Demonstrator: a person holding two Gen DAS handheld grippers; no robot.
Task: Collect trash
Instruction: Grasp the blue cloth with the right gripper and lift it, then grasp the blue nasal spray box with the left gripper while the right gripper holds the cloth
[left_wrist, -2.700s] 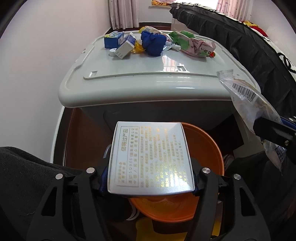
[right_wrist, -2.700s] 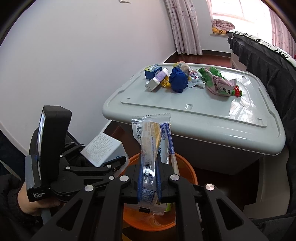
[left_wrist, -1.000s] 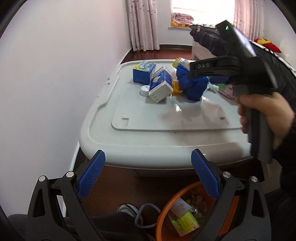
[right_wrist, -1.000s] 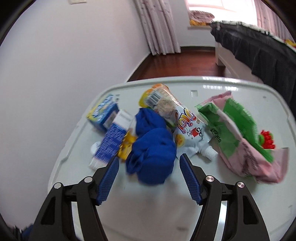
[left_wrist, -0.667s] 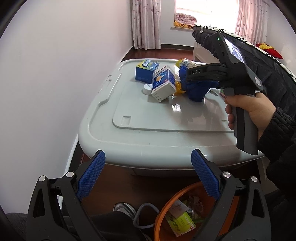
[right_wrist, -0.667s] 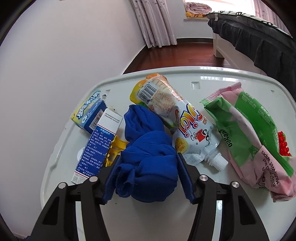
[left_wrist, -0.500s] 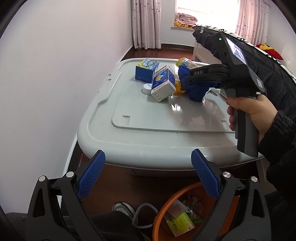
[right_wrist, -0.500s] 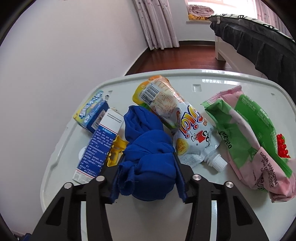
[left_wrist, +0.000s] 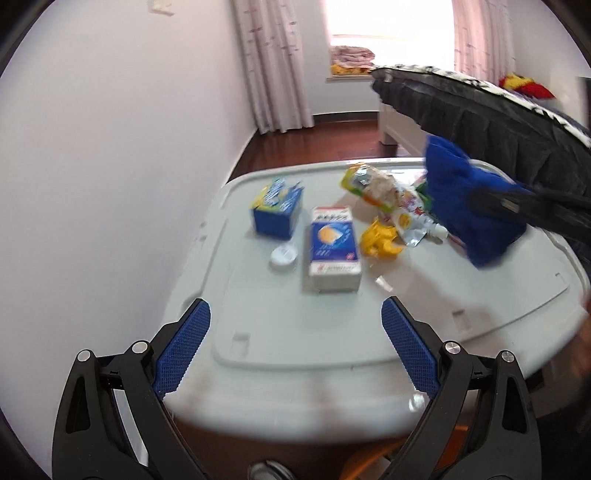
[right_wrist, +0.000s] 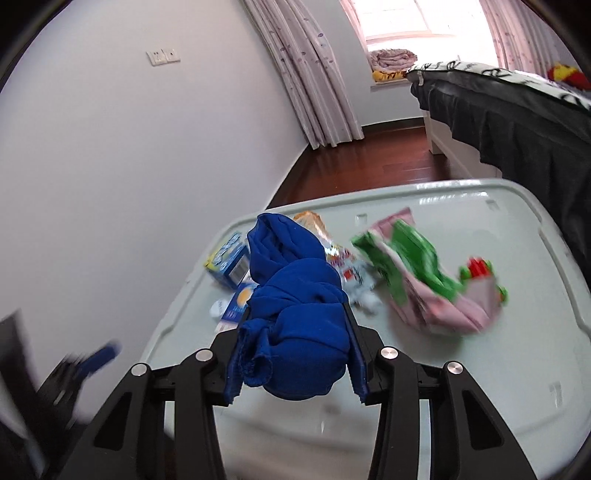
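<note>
**Q:** What is each claw doing?

**A:** The right gripper (right_wrist: 295, 354) is clamped on a bundle of blue cloth (right_wrist: 295, 314), its 2 blue-padded fingers (right_wrist: 356, 363) pressed against the bundle's sides. The cloth bulges up and forward between them and is lifted clear of the grey bin lid (right_wrist: 443, 387). The left gripper (left_wrist: 295, 350) is spread wide and holds nothing; its 2 blue pads (left_wrist: 181, 350) hang above the near edge of the lid.

**Q:** How do the hands sit?

**A:** The left gripper points across the lid toward the window. In its view the right gripper's black arm comes in from the right edge, carrying the cloth (left_wrist: 469, 199) above the lid's right side. In the right wrist view the left gripper (right_wrist: 88, 360) shows as a blur at lower left.

**Q:** Where is the remaining trash?

**A:** All of it is on the lid (left_wrist: 332, 332). A white-and-blue carton (left_wrist: 334, 254) lies flat, straight ahead of the open left claw. A small white cap (left_wrist: 283, 255) sits just left of it, and a blue box (left_wrist: 277, 212) beyond that. A crumpled yellow wrapper (left_wrist: 380, 240) lies just right of the carton, beside a spouted drink pouch (left_wrist: 391, 199). A pink-and-green bag (right_wrist: 424, 284) lies further right, well apart from the carton. An orange rim (left_wrist: 373, 458) shows below the lid's near edge.
</note>
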